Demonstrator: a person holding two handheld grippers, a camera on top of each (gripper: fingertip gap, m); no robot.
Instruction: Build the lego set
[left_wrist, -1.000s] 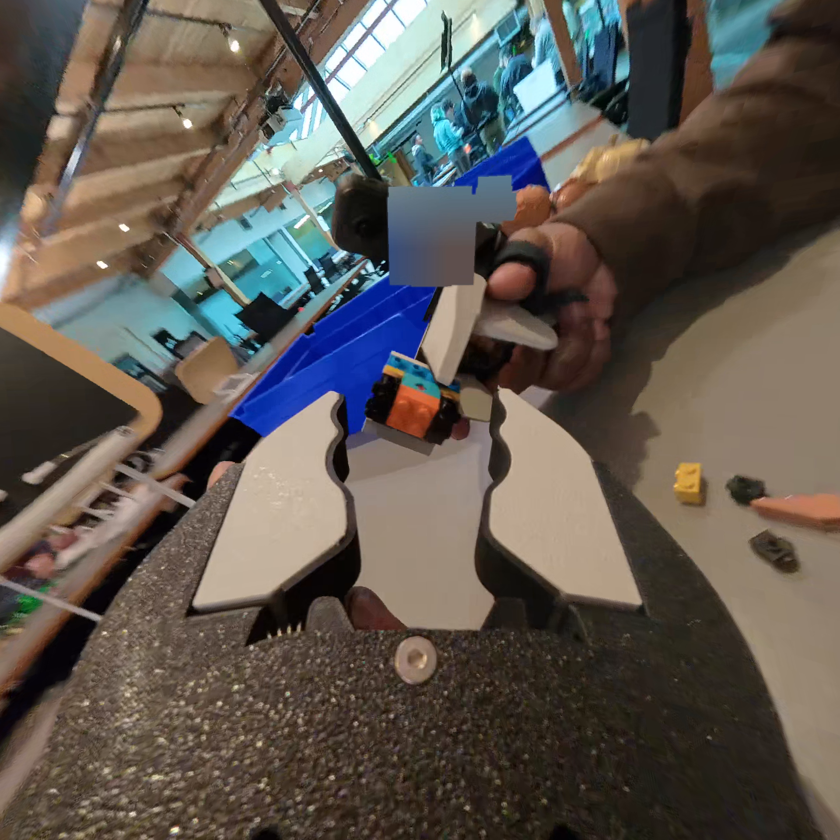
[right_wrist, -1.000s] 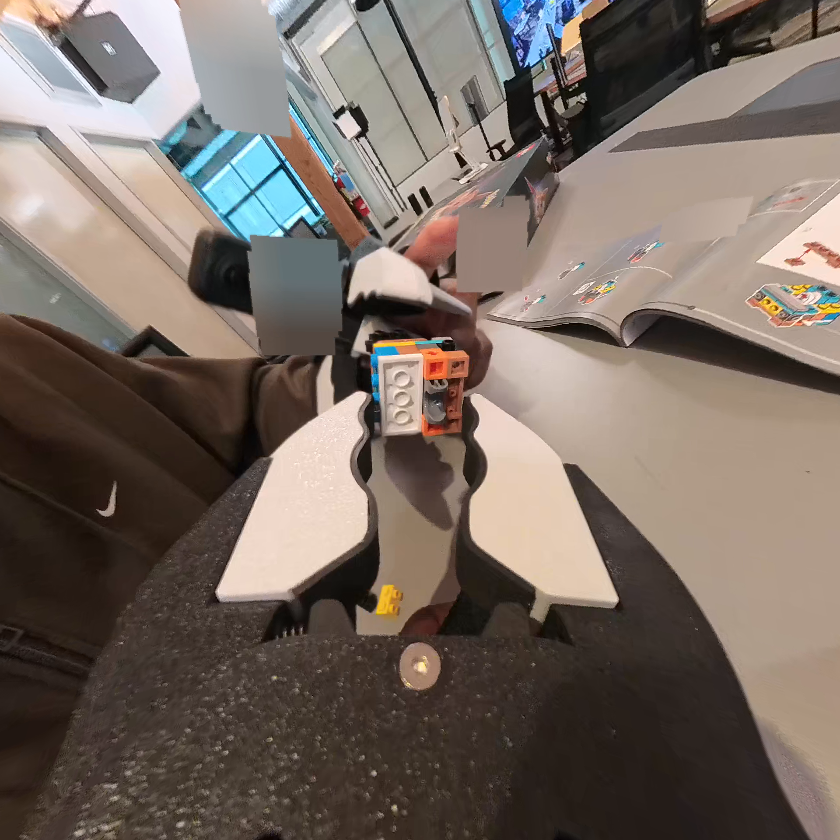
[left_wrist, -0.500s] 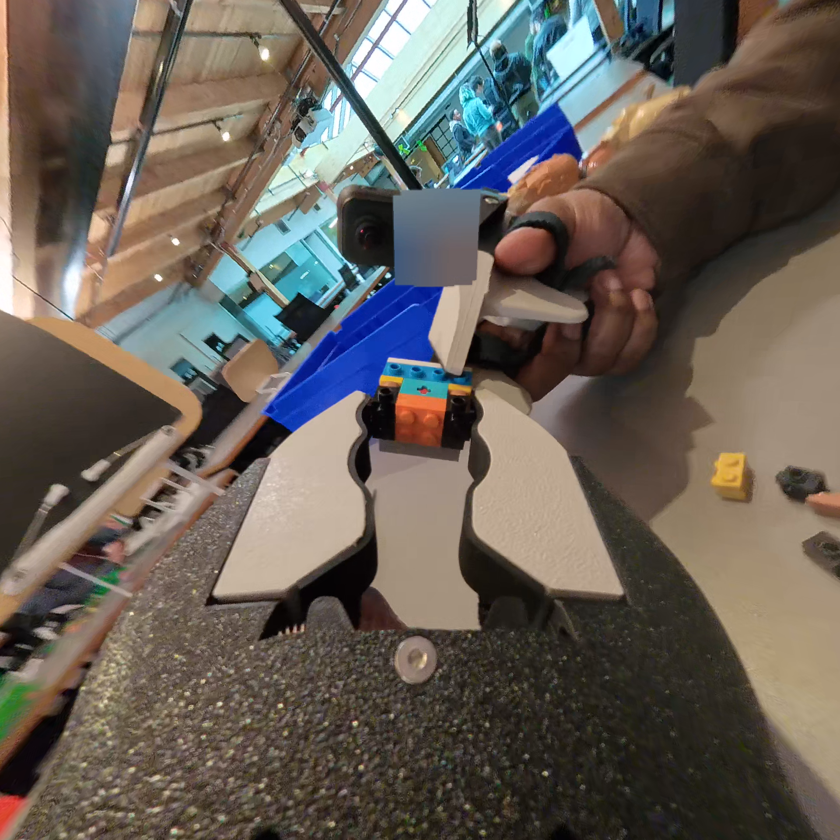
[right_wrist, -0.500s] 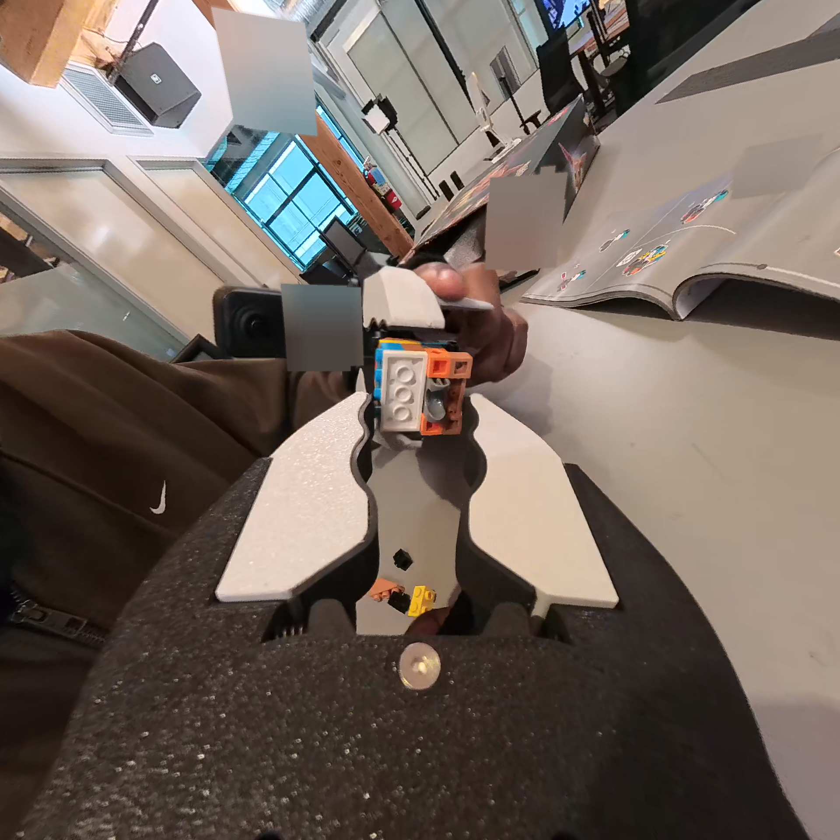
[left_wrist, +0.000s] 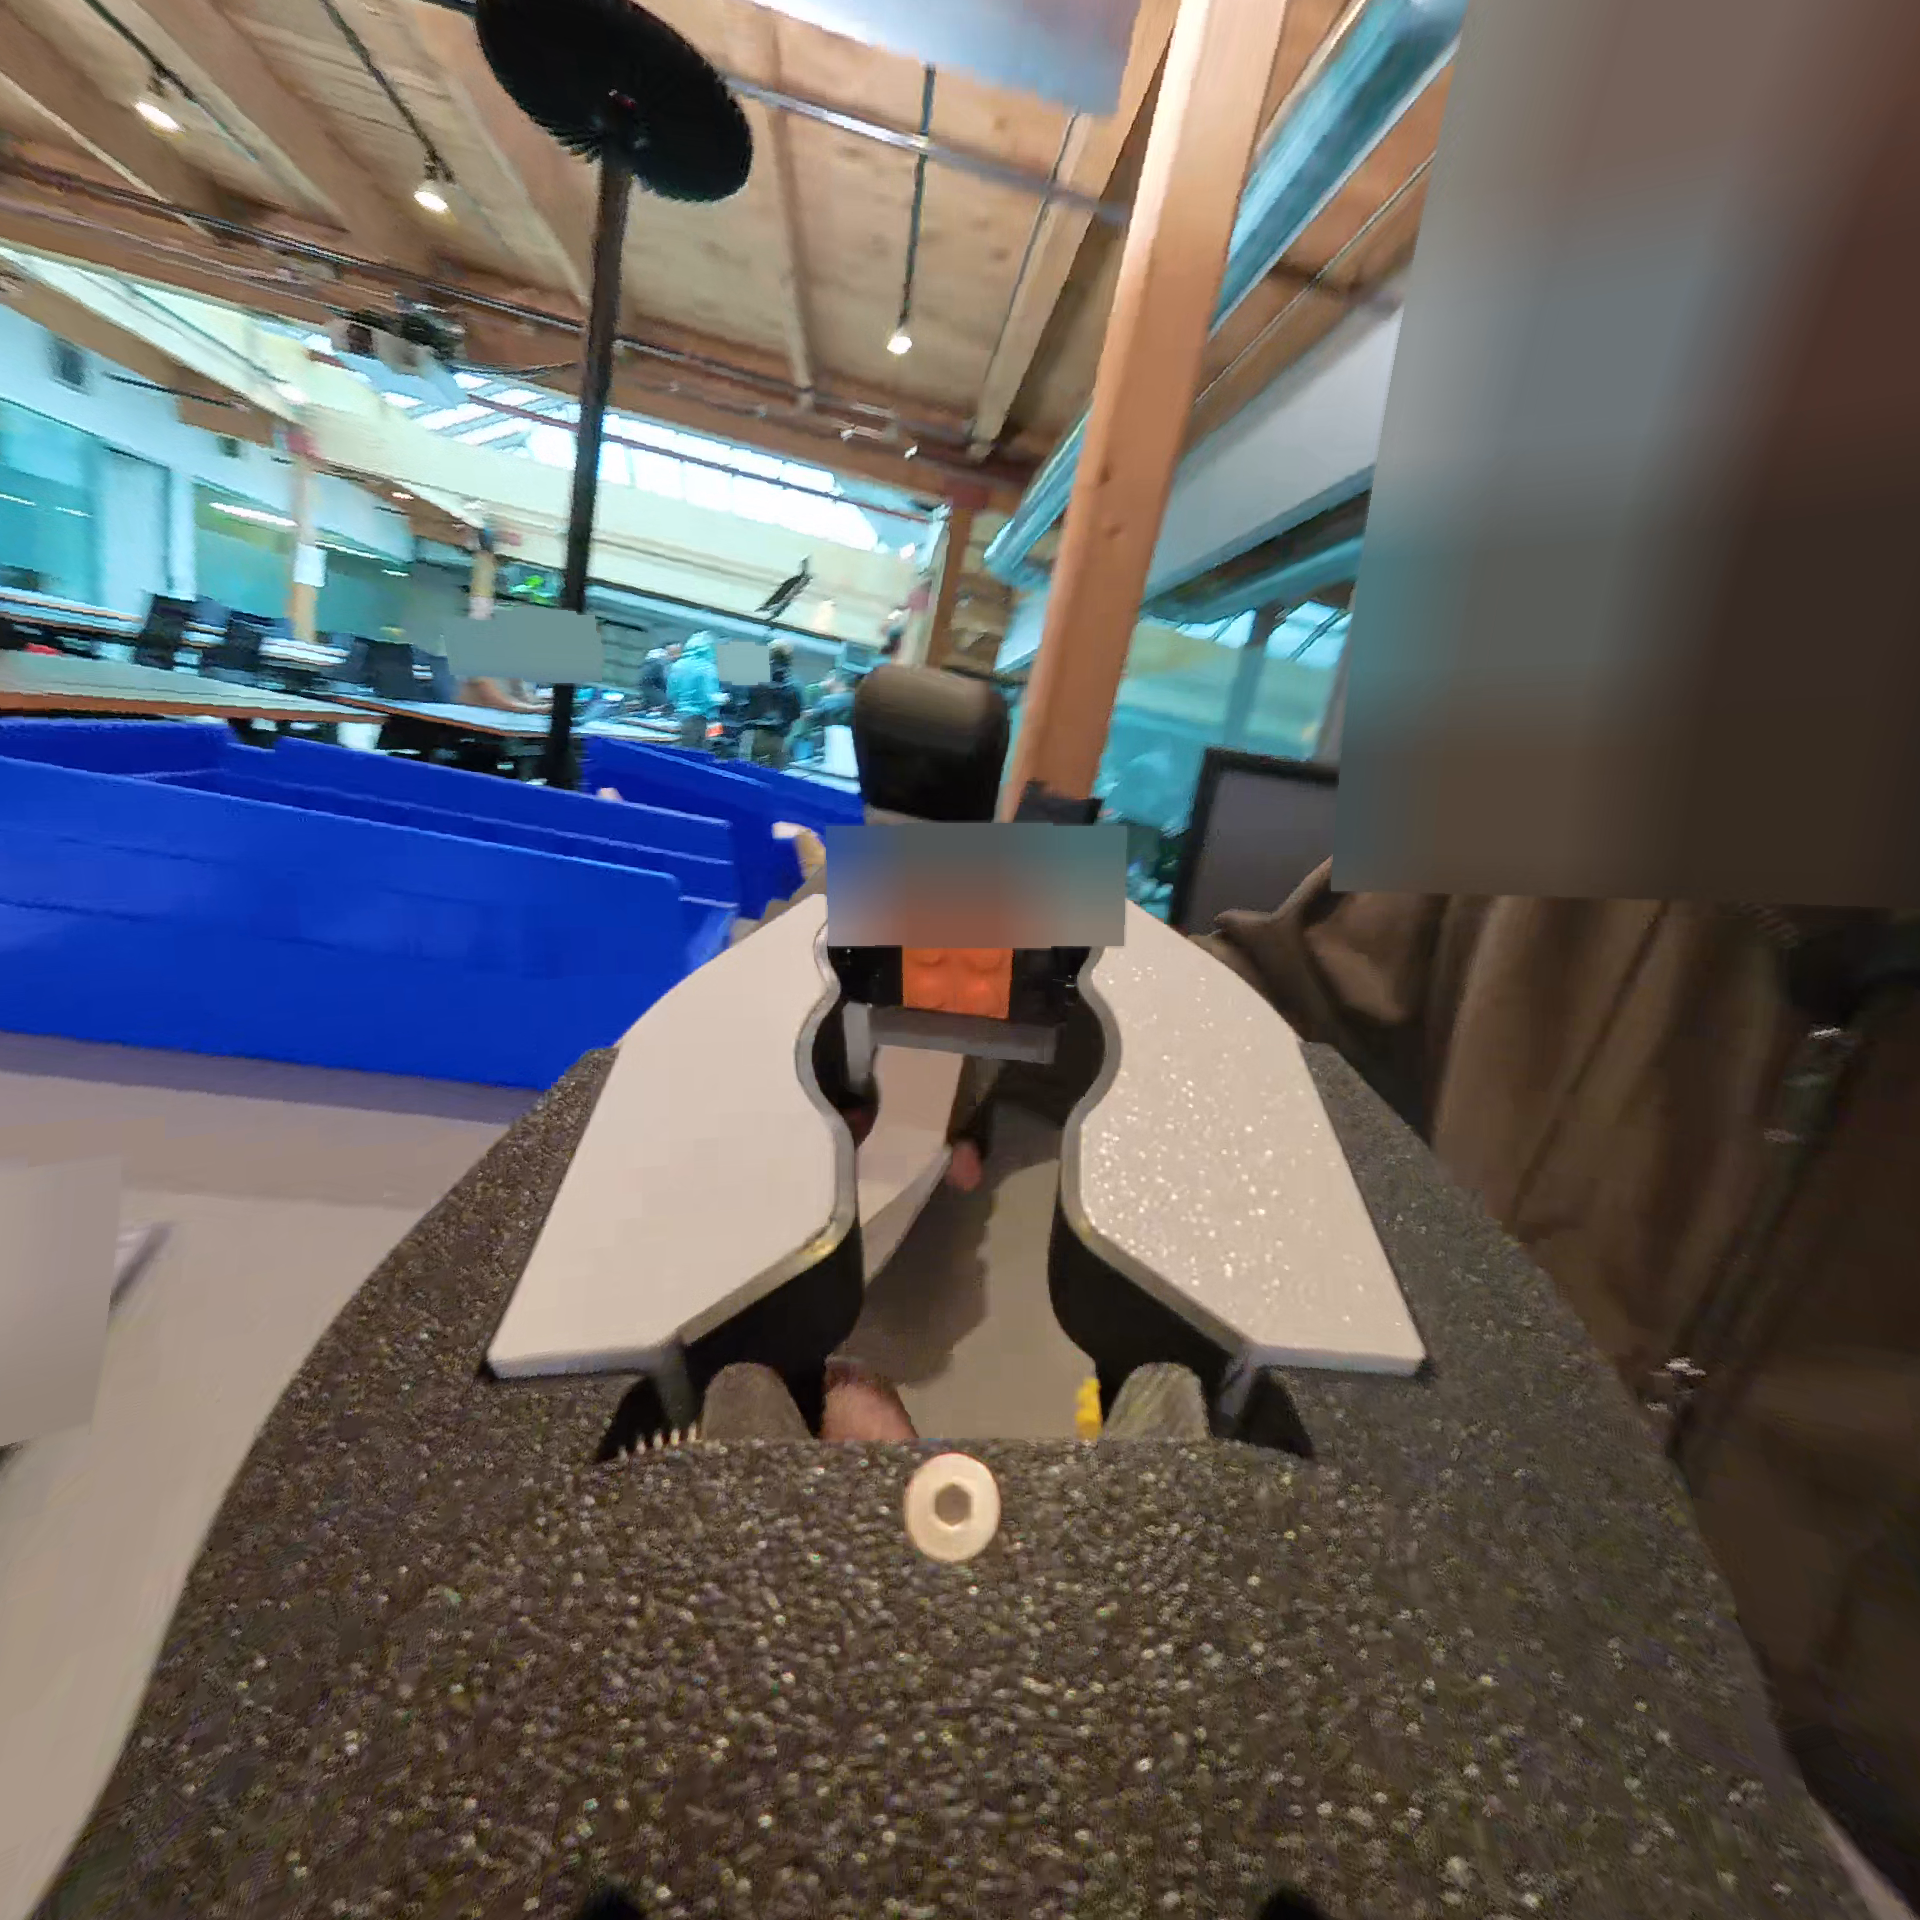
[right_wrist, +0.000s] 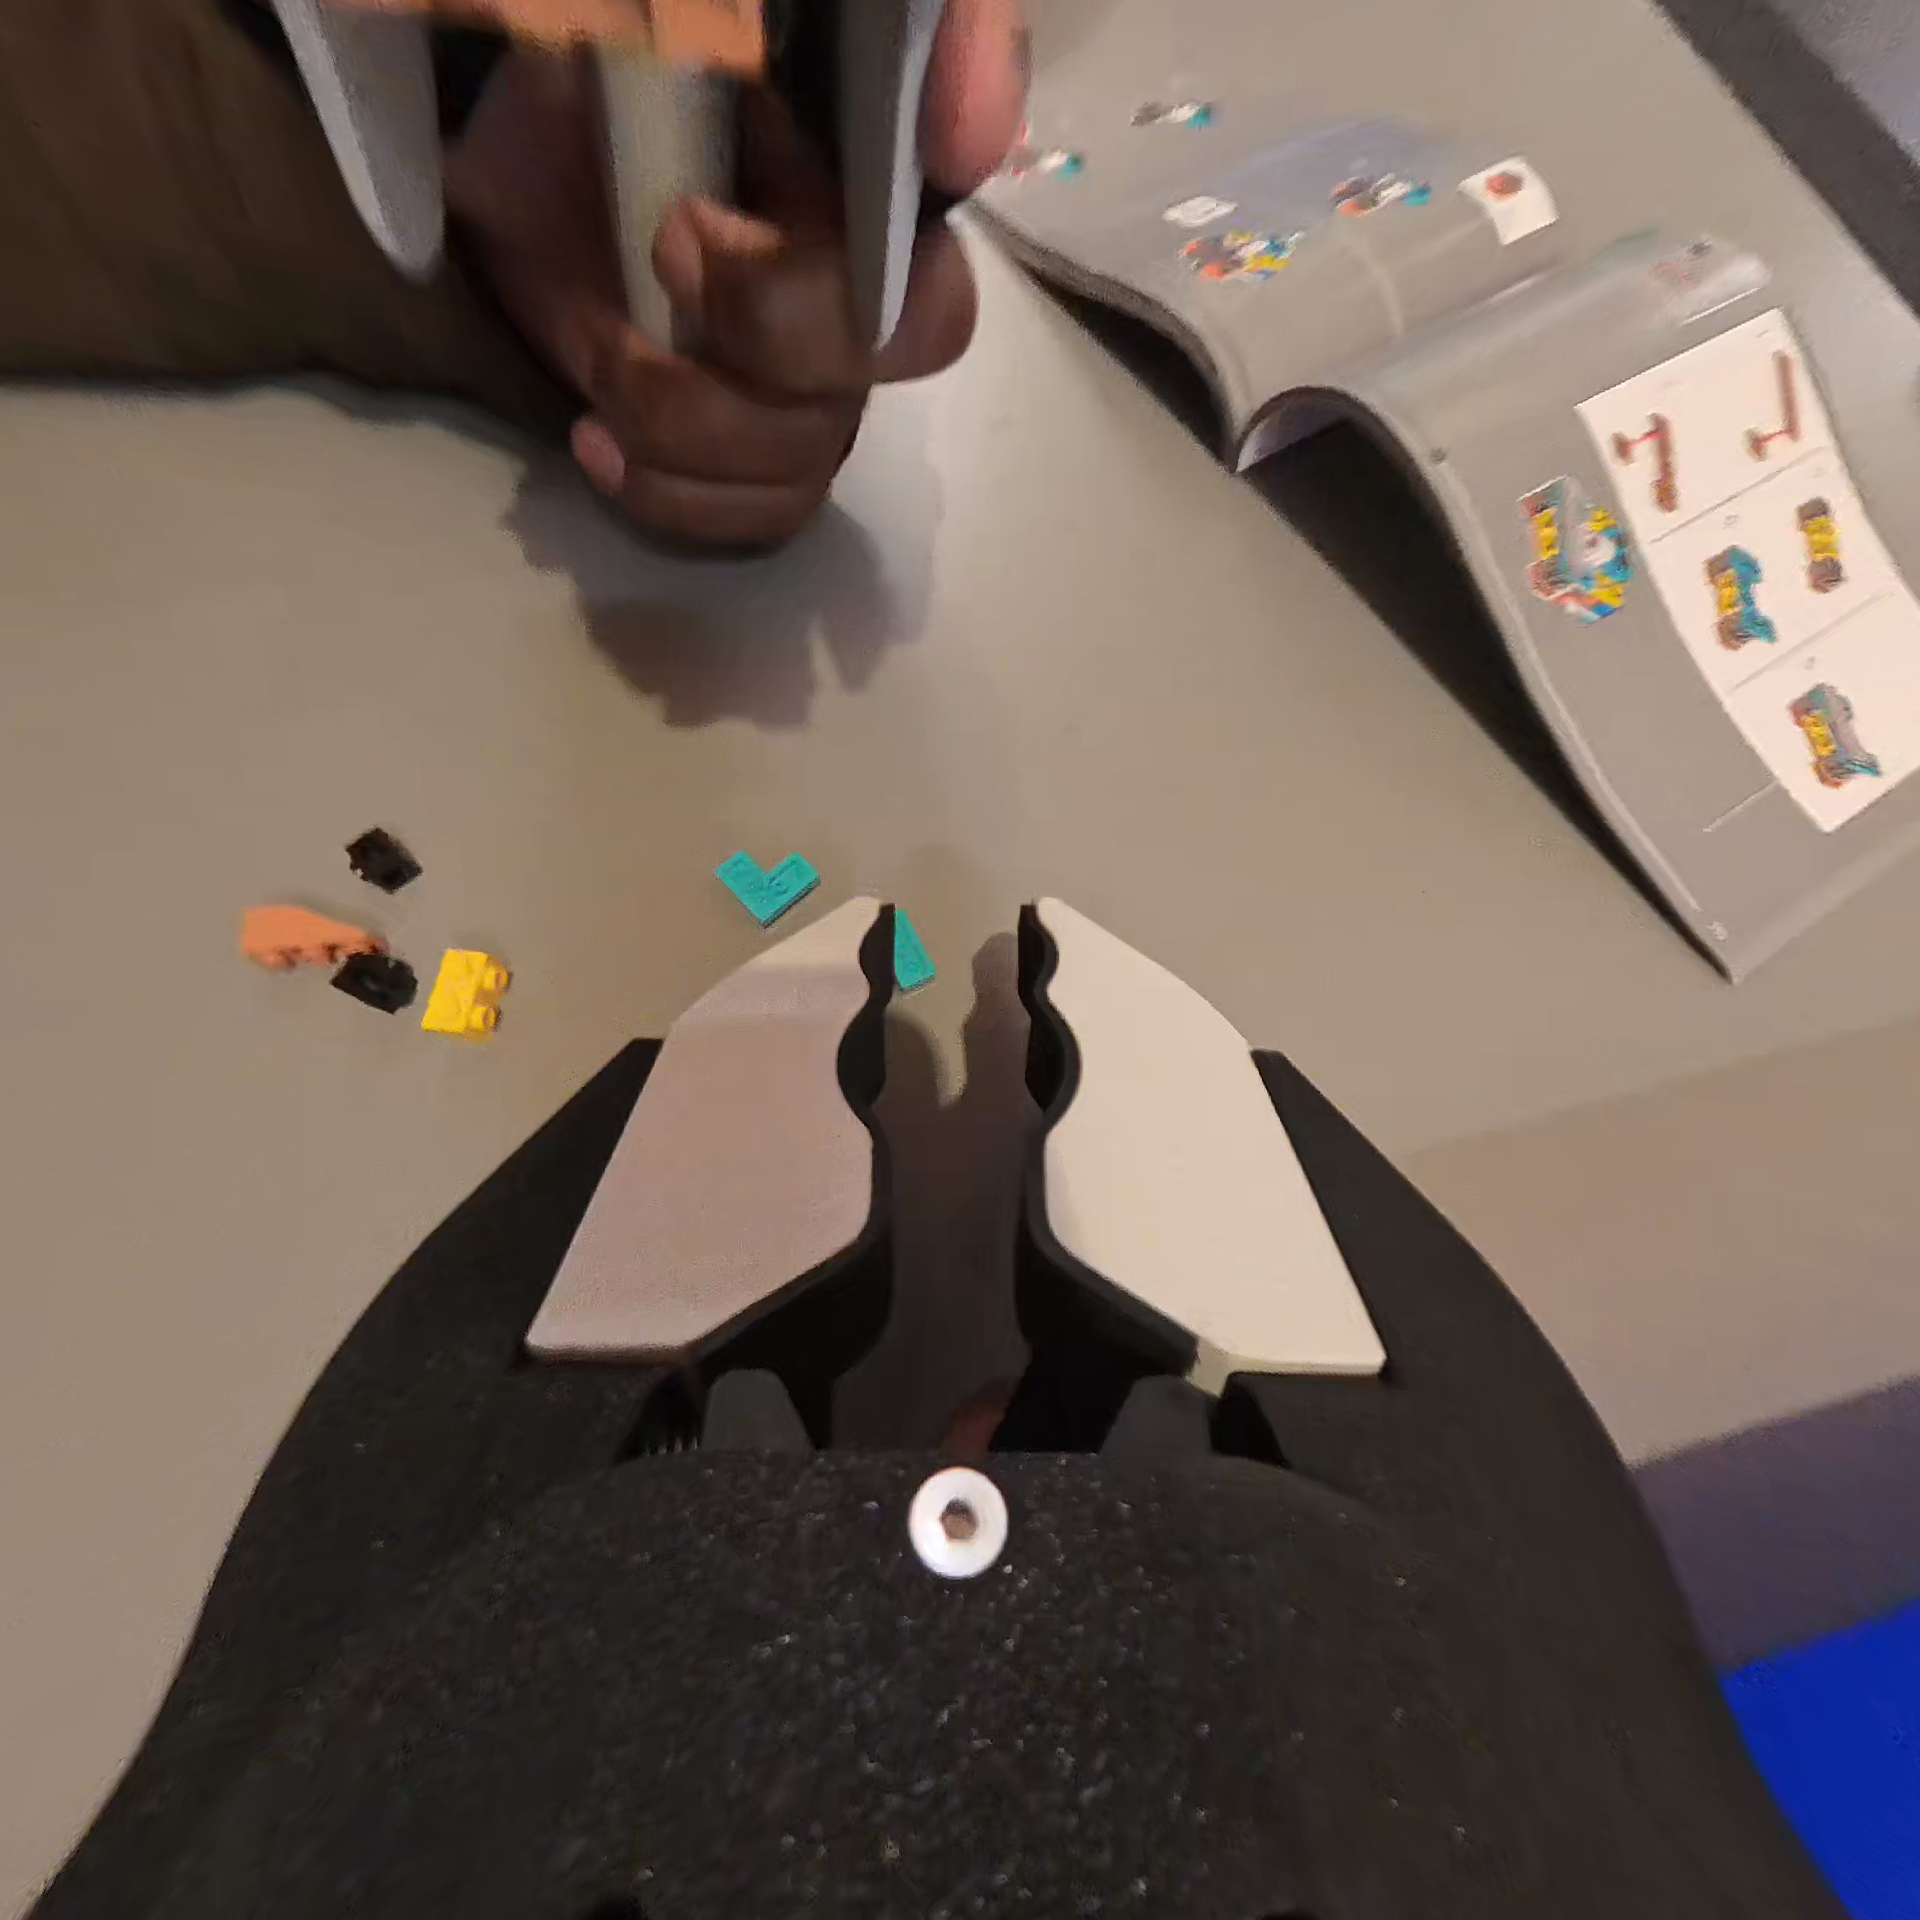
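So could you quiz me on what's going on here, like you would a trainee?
1. True or false: the left gripper is shut on the lego assembly.
2. How many teal pieces lie near the right gripper?
3. Which lies beside the yellow brick: A) a black piece, B) a red wheel, C) a white plate?

Key: 1 true. 2 two: an L-shaped teal piece and a teal plate between the fingertips. 3 A.

Parted tongs (right_wrist: 954, 914) over teal plate (right_wrist: 912, 952)
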